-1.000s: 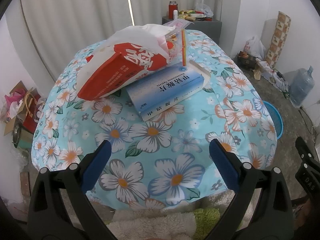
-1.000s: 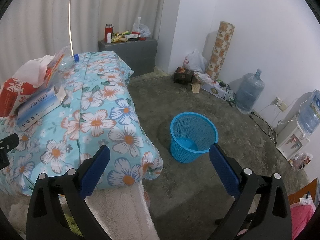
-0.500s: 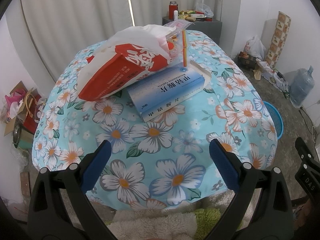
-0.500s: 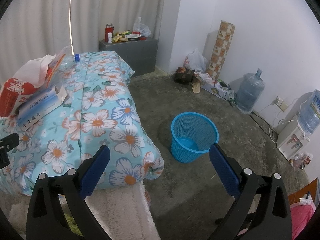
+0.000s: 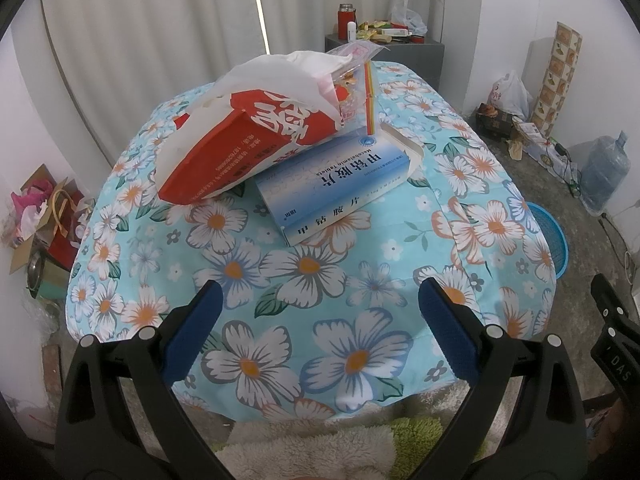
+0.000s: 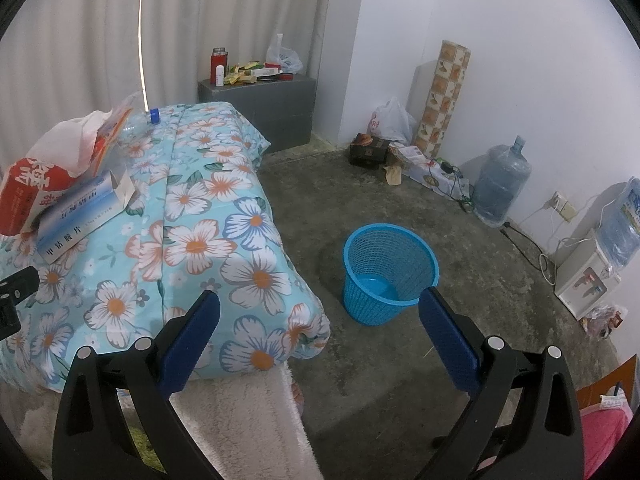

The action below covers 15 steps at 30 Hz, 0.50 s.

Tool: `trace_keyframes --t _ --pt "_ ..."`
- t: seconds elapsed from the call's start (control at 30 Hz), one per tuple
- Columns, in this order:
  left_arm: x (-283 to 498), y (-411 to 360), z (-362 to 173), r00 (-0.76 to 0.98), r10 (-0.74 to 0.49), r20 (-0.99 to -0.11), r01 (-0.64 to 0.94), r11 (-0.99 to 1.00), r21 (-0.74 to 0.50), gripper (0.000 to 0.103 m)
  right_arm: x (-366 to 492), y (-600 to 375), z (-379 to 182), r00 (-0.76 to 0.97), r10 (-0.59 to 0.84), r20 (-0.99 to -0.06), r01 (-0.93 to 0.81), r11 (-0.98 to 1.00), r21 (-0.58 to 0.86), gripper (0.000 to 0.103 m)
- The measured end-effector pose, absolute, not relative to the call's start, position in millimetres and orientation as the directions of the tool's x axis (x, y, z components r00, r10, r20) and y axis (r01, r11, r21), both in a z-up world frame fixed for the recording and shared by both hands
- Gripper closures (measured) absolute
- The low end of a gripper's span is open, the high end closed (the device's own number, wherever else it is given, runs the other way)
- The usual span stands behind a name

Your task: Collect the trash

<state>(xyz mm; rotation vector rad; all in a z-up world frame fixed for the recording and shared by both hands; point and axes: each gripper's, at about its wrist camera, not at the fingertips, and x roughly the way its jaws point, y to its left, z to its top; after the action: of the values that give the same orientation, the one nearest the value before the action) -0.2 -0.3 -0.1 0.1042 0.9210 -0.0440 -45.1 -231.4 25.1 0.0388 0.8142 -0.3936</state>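
Trash, a medicine box (image 5: 336,184) under a red bag (image 5: 244,148), is lying at twelve o'clock of the wide-open, empty left gripper (image 5: 316,332); the equally spread right gripper (image 6: 318,334) is facing the basket (image 6: 390,276), presumably the drop point.

White pleated curtains (image 6: 100,40) hang behind a grey cabinet (image 6: 260,108); white walls (image 6: 520,40) meet the bare grey concrete floor (image 6: 500,280).

My tongs are matt black plastic; blue finger pads (image 5: 195,330) look rubbery. Quilt (image 5: 320,280): soft printed cloth. Medicine box (image 5: 336,184): smooth, slightly glossy card. Red bag (image 5: 244,140): glossy. Basket (image 6: 390,274): blue plastic mesh. Floor (image 6: 400,380): rough concrete.
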Motion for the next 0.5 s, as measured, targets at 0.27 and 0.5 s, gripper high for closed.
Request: trace_keyframes --t 0.27,0.5 --pt "-0.2 -0.4 0.0 0.606 0.009 -0.795 0.082 0.994 0.073 0.009 -45.2 -230.8 24.9 0.618 -0.327 -0.715 0.357 0.927 -0.115 0.006" --pt "-0.3 -0.7 -0.1 0.606 0.009 -0.795 0.082 0.994 0.075 0.009 -45.2 -230.9 25.0 0.618 -0.325 -0.716 0.357 0.927 -0.113 0.006"
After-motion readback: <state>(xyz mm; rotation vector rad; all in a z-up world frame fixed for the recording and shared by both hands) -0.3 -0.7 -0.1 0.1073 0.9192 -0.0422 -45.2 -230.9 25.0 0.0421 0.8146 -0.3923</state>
